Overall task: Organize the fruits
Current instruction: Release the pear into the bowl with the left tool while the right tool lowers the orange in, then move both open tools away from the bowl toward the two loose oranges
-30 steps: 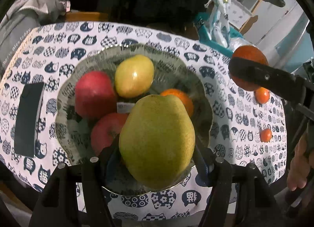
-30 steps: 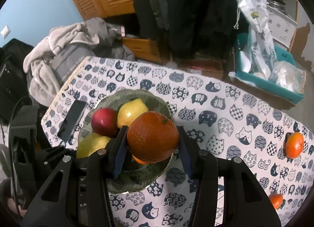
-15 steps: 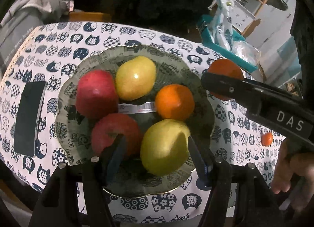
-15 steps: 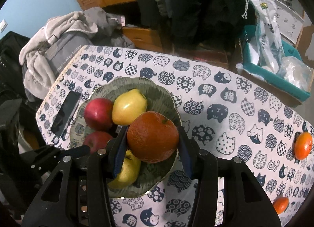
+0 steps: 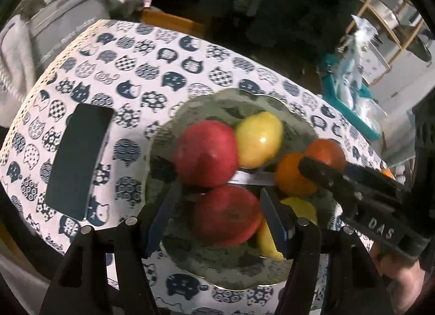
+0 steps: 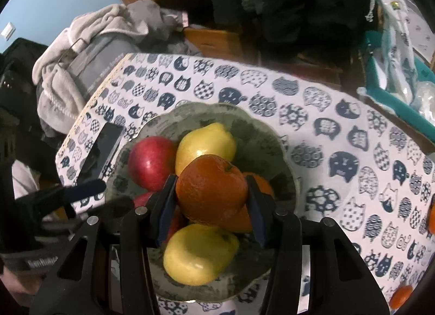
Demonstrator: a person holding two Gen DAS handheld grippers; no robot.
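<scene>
The right tool [image 6: 210, 200] is clamped on an orange [image 6: 210, 188], one pad on each flank, and it hangs right over the bowl [image 6: 274, 149] on the cat-print bench [image 6: 339, 130]. Below the fruit sit a yellow pear [image 6: 199, 253], a second pear [image 6: 205, 142] at the back, a red apple [image 6: 151, 162] and another orange [image 6: 262, 183] tucked behind the right pad — a crowded landing. To do this well, I'd say lower it into the gap between the near pear and the resting orange, let it touch down, and only then part the pads so it doesn't roll off the pile.

The left tool [image 5: 217, 222] points steeply down over the bowl's near side with nothing gripped — its pads stand apart, straddling a second red apple [image 5: 227, 215] without pressing on it. From that side the right tool reaches in from the right edge, a hand [image 5: 399, 285] behind it, angled down toward the fruit. A dark phone [image 5: 78, 157] lies left of the bowl, well clear.
</scene>
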